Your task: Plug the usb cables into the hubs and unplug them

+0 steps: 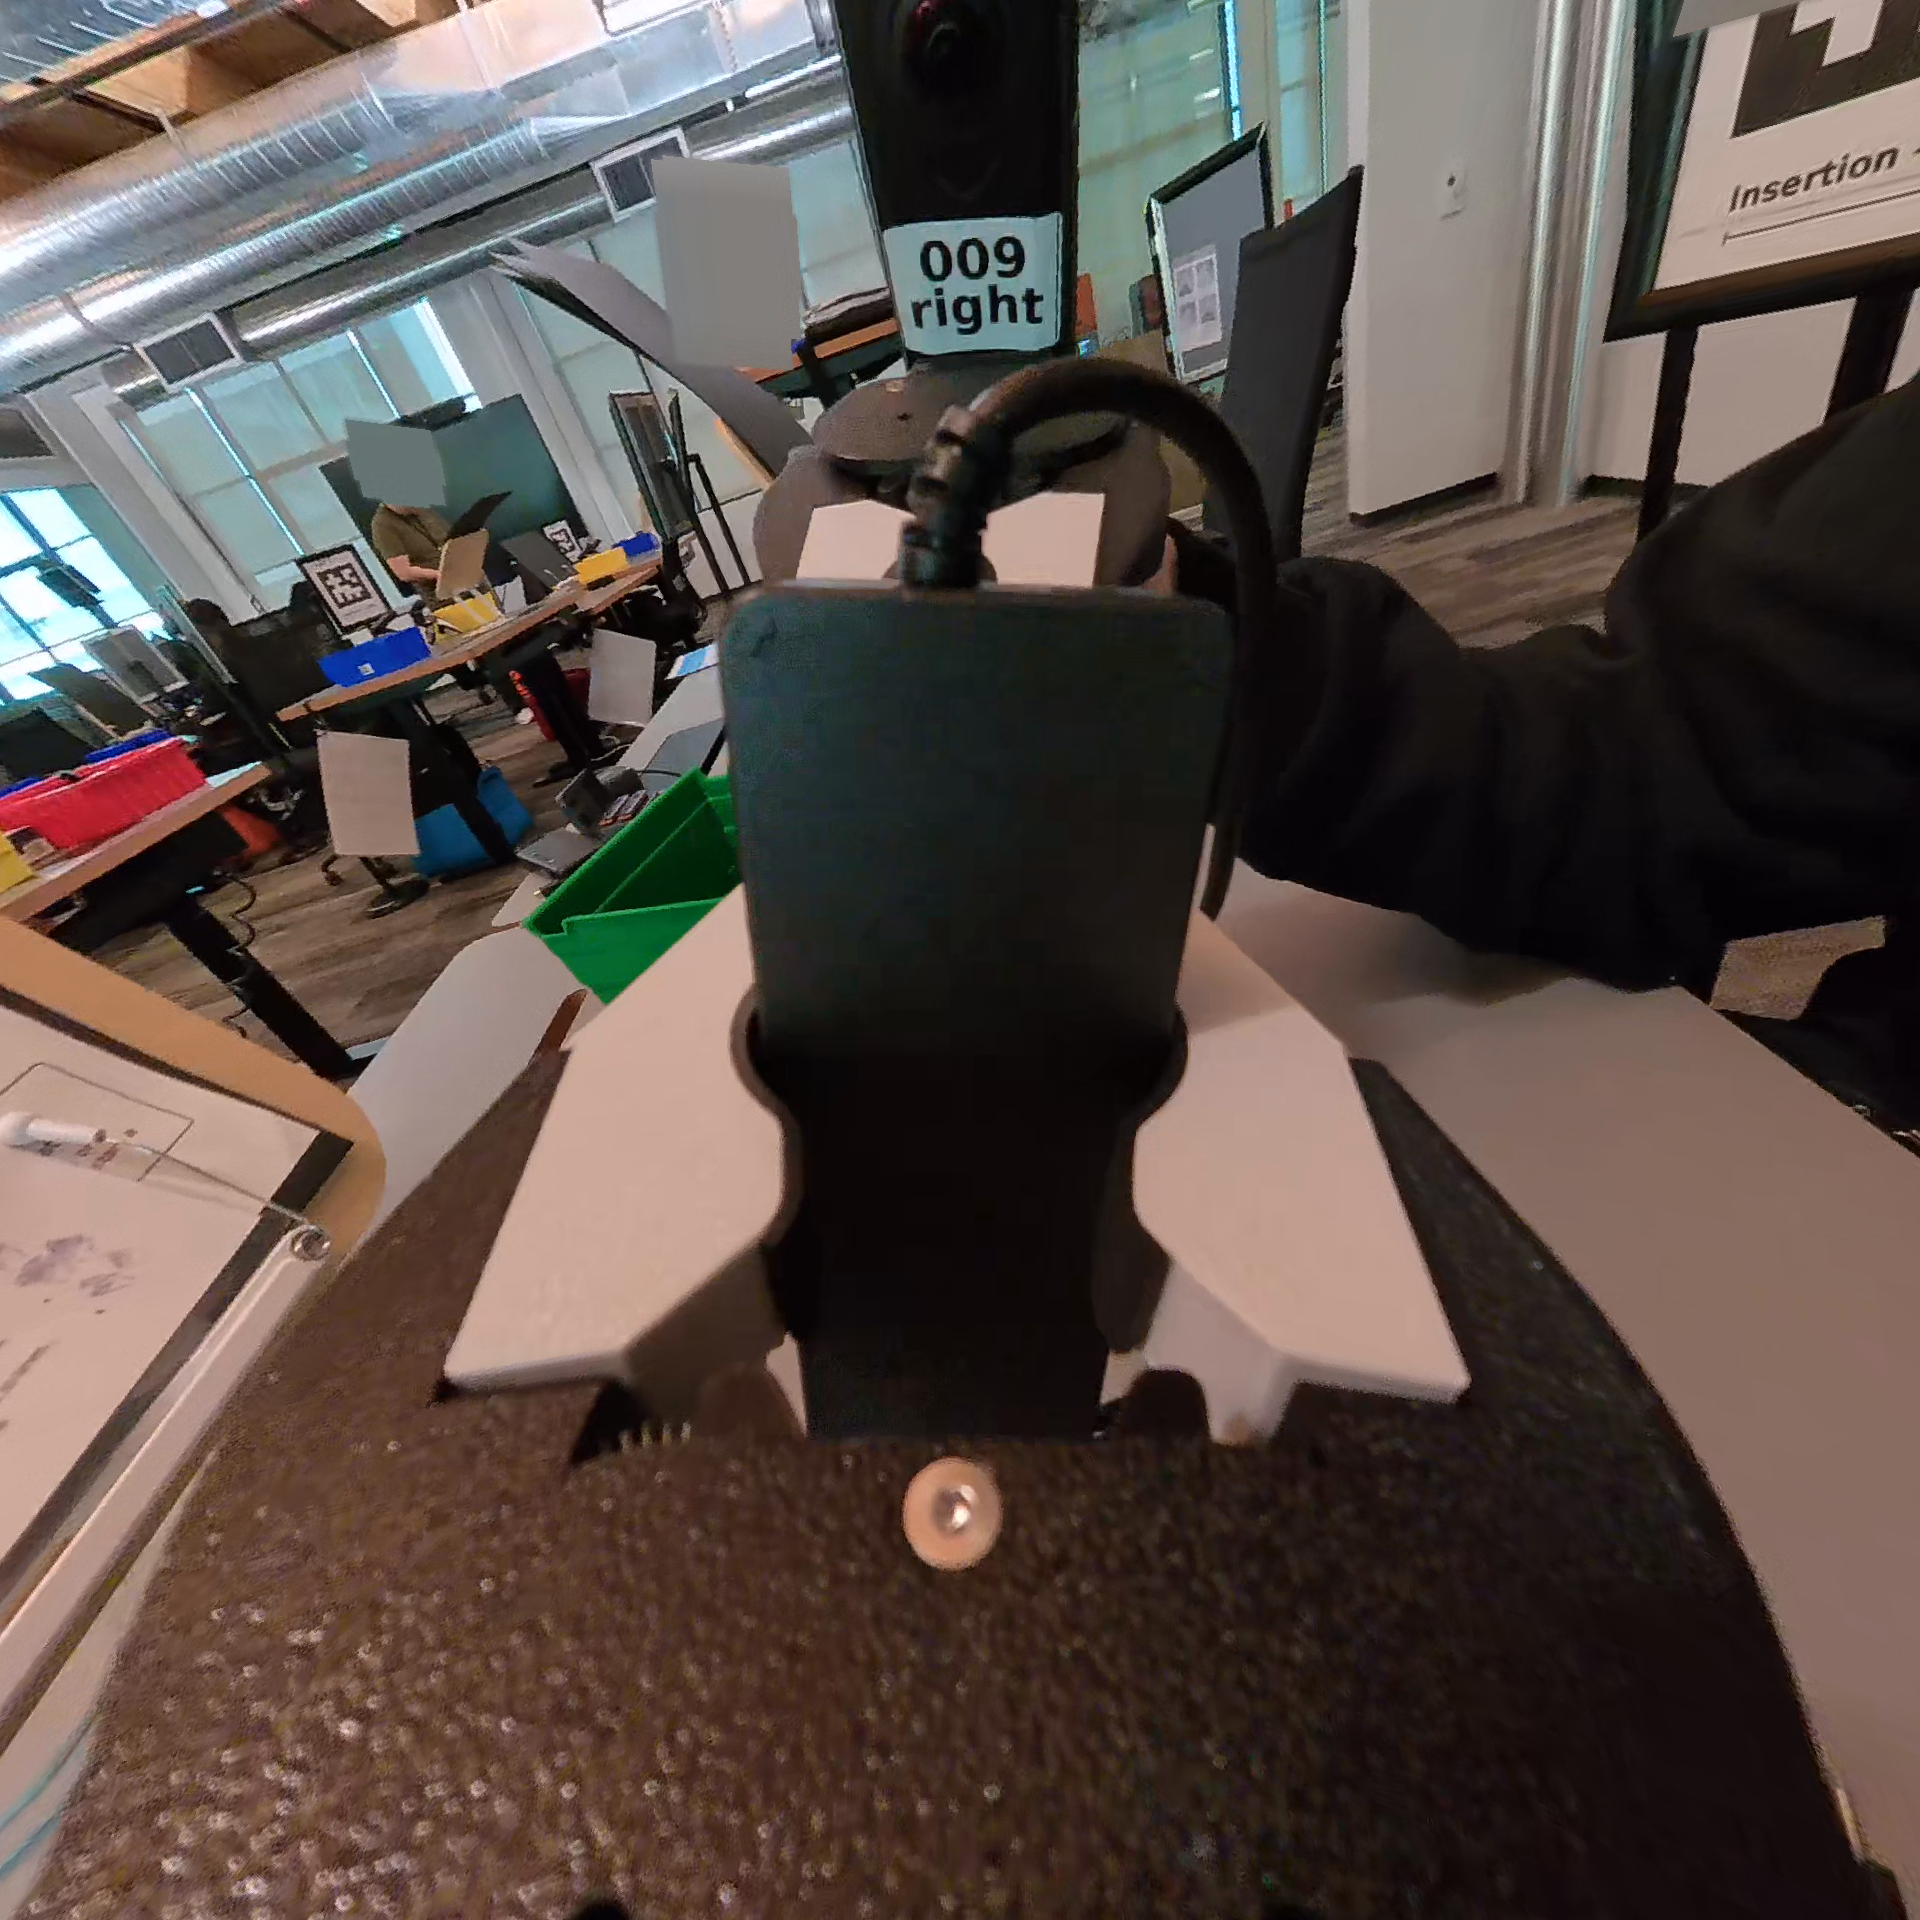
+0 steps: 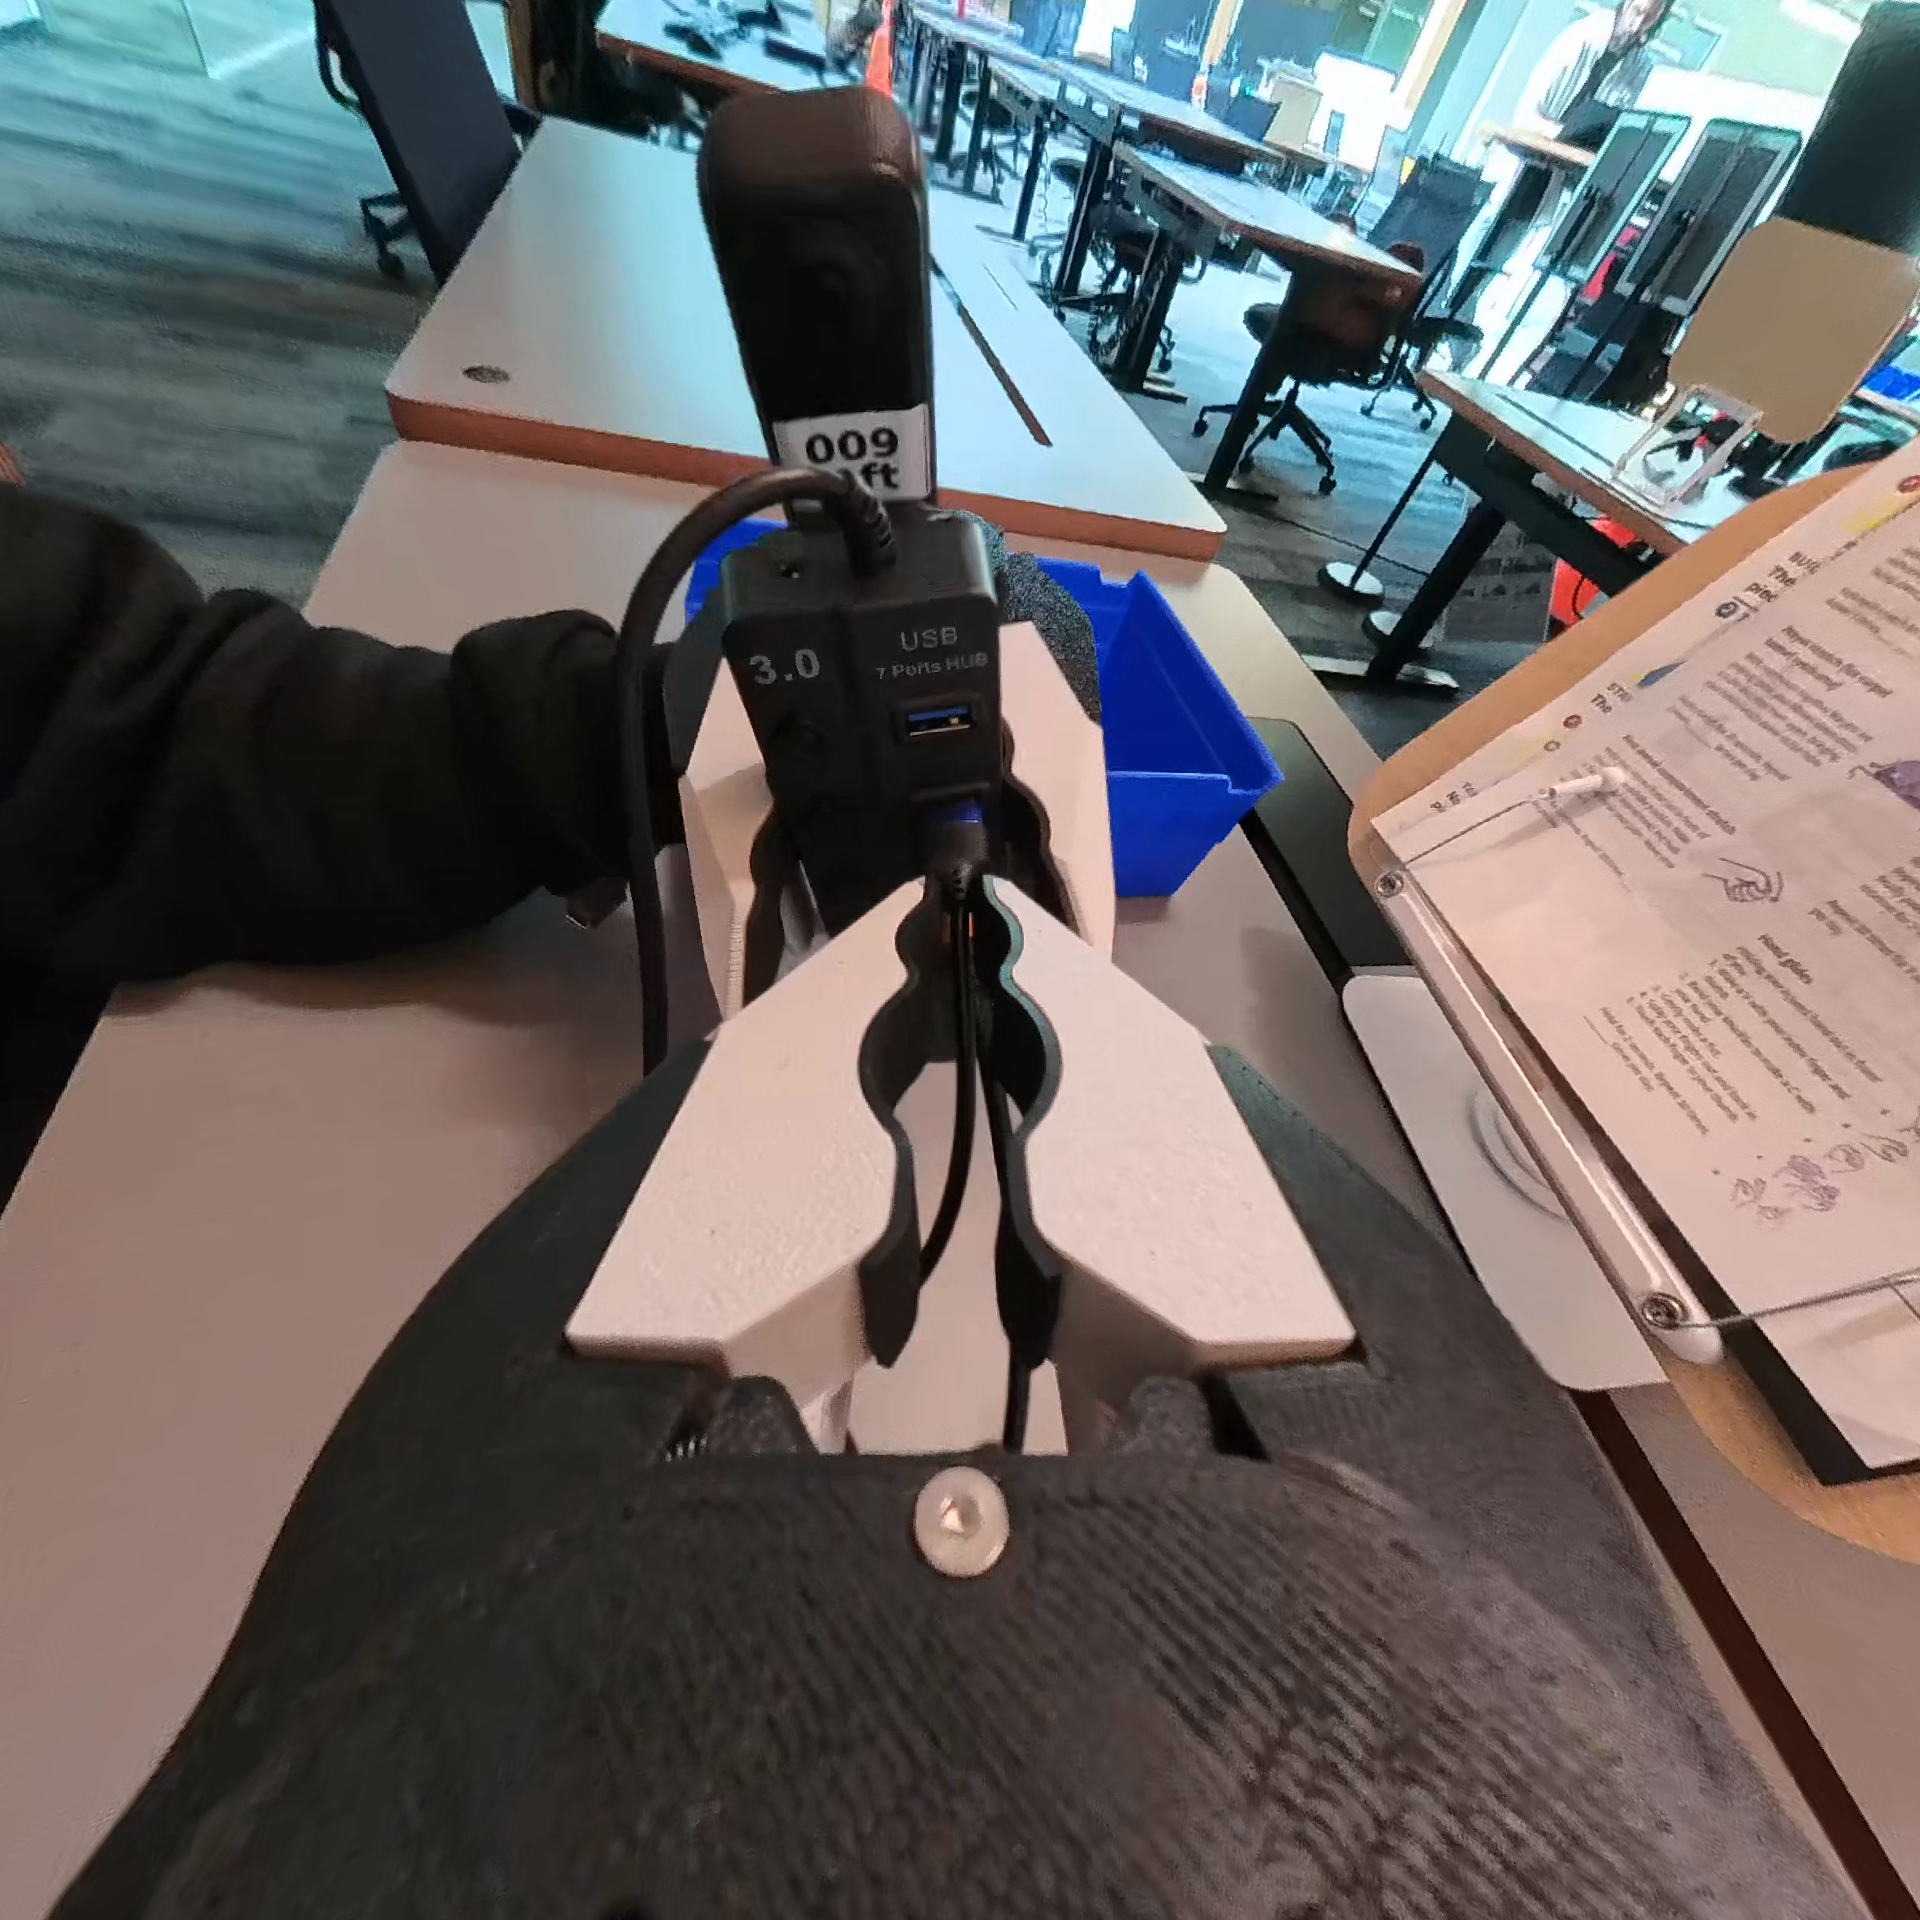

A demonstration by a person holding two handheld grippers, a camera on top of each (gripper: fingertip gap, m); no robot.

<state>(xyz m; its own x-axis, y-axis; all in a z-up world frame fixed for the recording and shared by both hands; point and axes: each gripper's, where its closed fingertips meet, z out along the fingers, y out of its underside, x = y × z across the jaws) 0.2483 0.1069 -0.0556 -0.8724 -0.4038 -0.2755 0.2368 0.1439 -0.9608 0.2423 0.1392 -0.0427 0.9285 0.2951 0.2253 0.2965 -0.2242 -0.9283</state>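
Two grippers face each other over the desk (image 2: 260, 1091). Left gripper (image 1: 961, 1039) has its fingers closed on the black hub (image 1: 971, 810), clamping the lower body; hub stands upright between them, back face to the left wrist camera, ports facing the right one. Hub's own cord (image 1: 1195, 457) leaves the top end and loops down the side.

Right gripper (image 2: 961, 904) has its fingers pinched nearly together on a thin black usb cable (image 2: 961, 1101), right behind the plug (image 2: 951, 831). Plug has a blue collar and sits at the second port down on the hub (image 2: 868, 707); the top port (image 2: 935, 719) is free. Plug looks seated or nearly so; exact depth is hard to tell, since the fingertips cover the joint. Cable runs back through the gap between the right fingers toward the camera.

Step, by my read: one cable at the hub, either the end of an insertion or the start of a pull-out. Cannot tell which from this alone.

Next move: if plugging, push straight along the port axis until the collar meets the hub face, with the left holding firm against the push. If unplugging, pull straight back with no twist, gripping the plug body rather than the thin cable, which could slip.

Blue bin (image 2: 1164, 727) sits behind the hub, green bin (image 1: 634, 894) on the other side, a clipboard with paper (image 2: 1662, 987) at the desk edge.
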